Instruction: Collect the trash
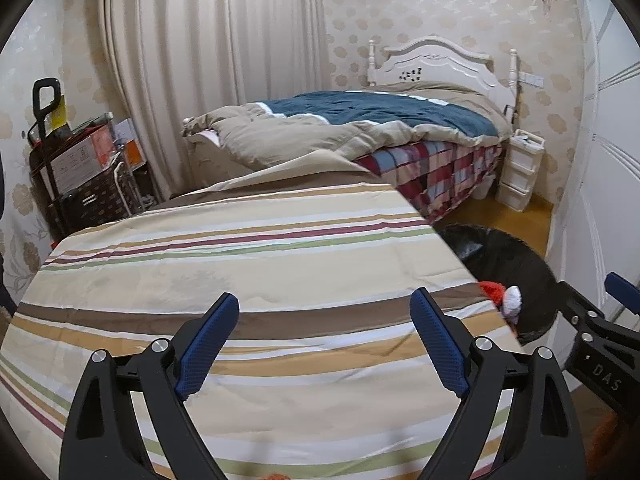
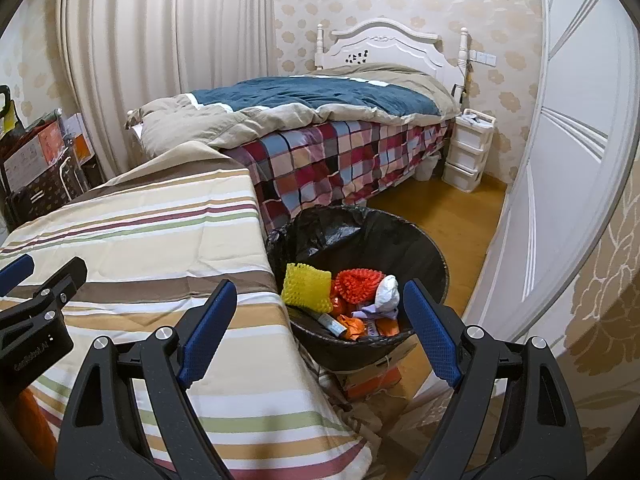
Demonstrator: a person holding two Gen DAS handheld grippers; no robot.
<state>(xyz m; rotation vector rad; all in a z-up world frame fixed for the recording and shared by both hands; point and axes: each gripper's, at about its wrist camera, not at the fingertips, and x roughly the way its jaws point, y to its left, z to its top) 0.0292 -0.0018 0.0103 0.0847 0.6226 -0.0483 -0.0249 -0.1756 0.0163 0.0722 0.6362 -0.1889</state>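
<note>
A striped cloth (image 2: 152, 240) covers the table at lower left. The black bin (image 2: 400, 240) stands on the wooden floor (image 2: 452, 216), centre frame.

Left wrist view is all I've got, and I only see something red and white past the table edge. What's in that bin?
Observer: The black-lined trash bin holds a yellow mesh sponge, a red bumpy piece and crumpled white paper.
Operator: Anything else under those?
Observer: Orange wrappers lie at the bottom.
Operator: Is the right gripper carrying anything?
Observer: No, the right gripper is open and empty, above the bin's near rim.
</note>
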